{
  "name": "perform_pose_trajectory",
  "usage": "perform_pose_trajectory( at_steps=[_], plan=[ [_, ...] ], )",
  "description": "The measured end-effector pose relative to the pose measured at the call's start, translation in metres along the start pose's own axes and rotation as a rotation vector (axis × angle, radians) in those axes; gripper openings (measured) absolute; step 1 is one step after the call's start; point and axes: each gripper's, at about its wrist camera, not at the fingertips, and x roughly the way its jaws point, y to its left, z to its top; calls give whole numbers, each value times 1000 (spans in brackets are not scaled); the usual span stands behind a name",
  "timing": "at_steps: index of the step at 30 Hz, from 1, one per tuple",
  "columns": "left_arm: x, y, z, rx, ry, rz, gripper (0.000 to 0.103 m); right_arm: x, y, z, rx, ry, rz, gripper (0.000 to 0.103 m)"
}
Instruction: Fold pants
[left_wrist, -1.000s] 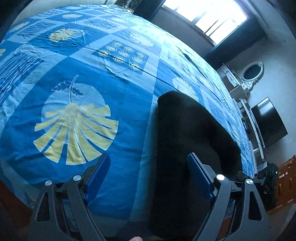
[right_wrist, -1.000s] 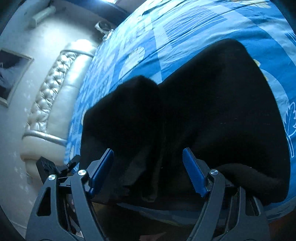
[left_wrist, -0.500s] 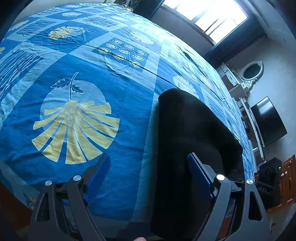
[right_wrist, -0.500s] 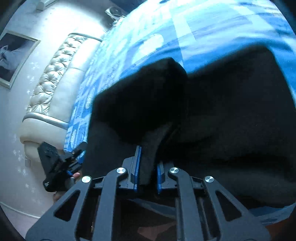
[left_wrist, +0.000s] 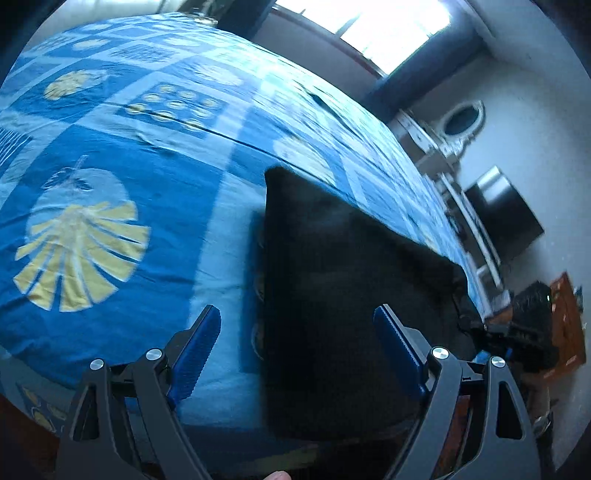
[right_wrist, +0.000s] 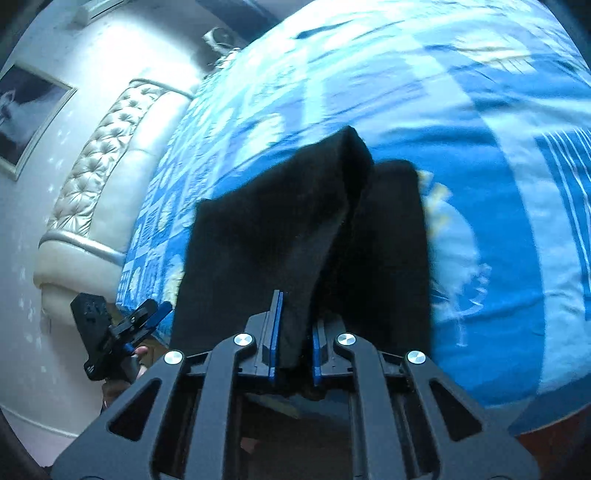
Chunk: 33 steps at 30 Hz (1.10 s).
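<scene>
The black pants (left_wrist: 343, 295) lie on the blue patterned bedspread (left_wrist: 110, 177), near its front edge. My left gripper (left_wrist: 299, 347) is open and empty, its blue pads either side of the pants' left edge, above the cloth. My right gripper (right_wrist: 293, 339) is shut on a fold of the black pants (right_wrist: 280, 236) and lifts that part up off the bed; the rest of the cloth hangs and lies beyond it. The left gripper also shows in the right wrist view (right_wrist: 147, 317), at the far left.
A padded white headboard (right_wrist: 103, 147) runs along the bed's left side in the right wrist view. A dresser with an oval mirror (left_wrist: 461, 122), a dark television (left_wrist: 506, 218) and a bright window (left_wrist: 388, 33) stand beyond the bed. The bed's front edge lies just below the grippers.
My right gripper closed on the pants' near edge and has raised it, drawing back from the bed. The left gripper stayed open and moved slightly back.
</scene>
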Motion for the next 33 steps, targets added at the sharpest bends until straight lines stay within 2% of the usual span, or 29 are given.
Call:
perform_pose_trajectory(
  at_steps=[3, 7, 9, 14, 16, 17, 19, 20, 21, 24, 27, 29, 33],
  plan=[
    [9, -10, -8, 35, 25, 3, 84, 0, -11, -6, 25, 0, 10, 12],
    [17, -9, -13, 29, 46, 17, 84, -3, -22, -5, 23, -11, 6, 12],
    [22, -5, -15, 15, 58, 42, 84, 0, -26, -3, 29, -7, -2, 12],
    [25, 6, -19, -43, 91, 22, 84, 0, -34, -5, 81, -6, 39, 13],
    [25, 10, -19, -72, 103, 18, 84, -6, -36, -5, 99, -25, 62, 20],
    [25, 11, -20, -83, 108, 17, 84, -11, -37, -5, 109, -42, 66, 29],
    [22, 14, -18, -100, 112, 12, 84, -26, -41, -5, 120, -84, 87, 55],
    [18, 15, -17, -107, 105, 9, 84, -33, -43, -6, 122, -106, 66, 82],
    [13, 16, -16, -109, 94, 7, 84, -40, -46, -8, 115, -129, 29, 87],
    [8, 24, -16, -132, 91, 9, 84, -42, -62, -15, 142, -100, 42, 87],
    [12, 35, -20, -198, 135, -17, 84, -32, -92, -28, 265, -56, 163, 87],
    [15, 40, -23, -253, 151, -48, 84, -24, -96, -32, 305, -45, 248, 87],
    [15, 37, -25, -246, 151, -67, 84, -6, -95, -36, 350, -22, 380, 89]
  ],
)
